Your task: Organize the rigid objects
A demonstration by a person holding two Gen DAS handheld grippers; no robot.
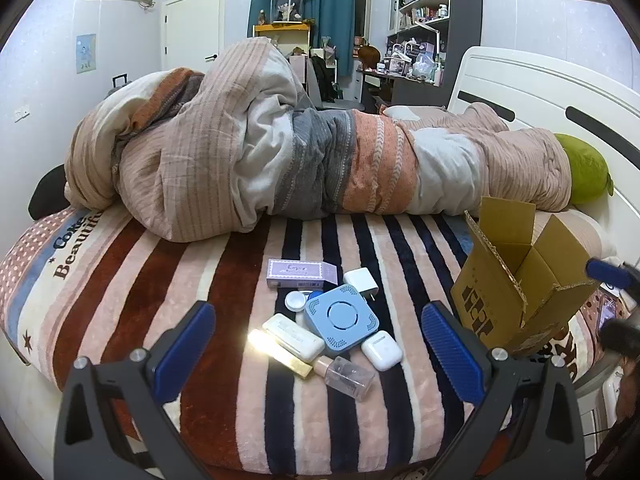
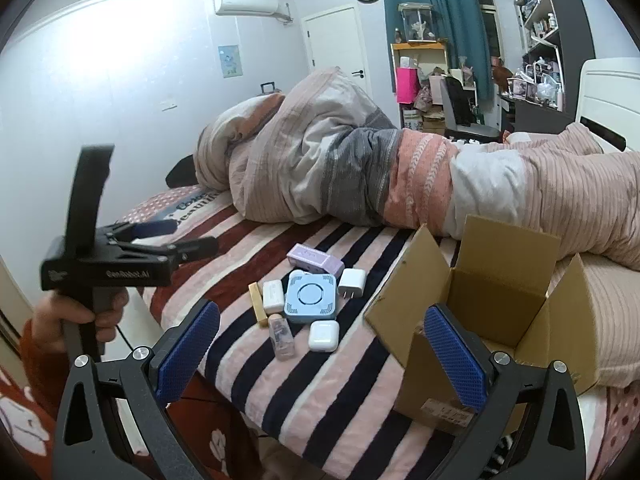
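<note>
Rigid objects [image 1: 332, 320] cluster mid-blanket [image 1: 160, 280], near the open cardboard box [image 1: 516, 292].

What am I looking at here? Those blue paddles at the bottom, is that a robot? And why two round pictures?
No robot: a person holds a hand-held gripper in each hand, each with a fisheye camera looking along its blue fingers. One picture is from the left hand-held gripper, the other from the right hand-held gripper. Both are open and hold nothing. On the striped bedspread lie small items: a blue square device, a white earbud case, a purple box. An open cardboard box sits beside them.
</note>
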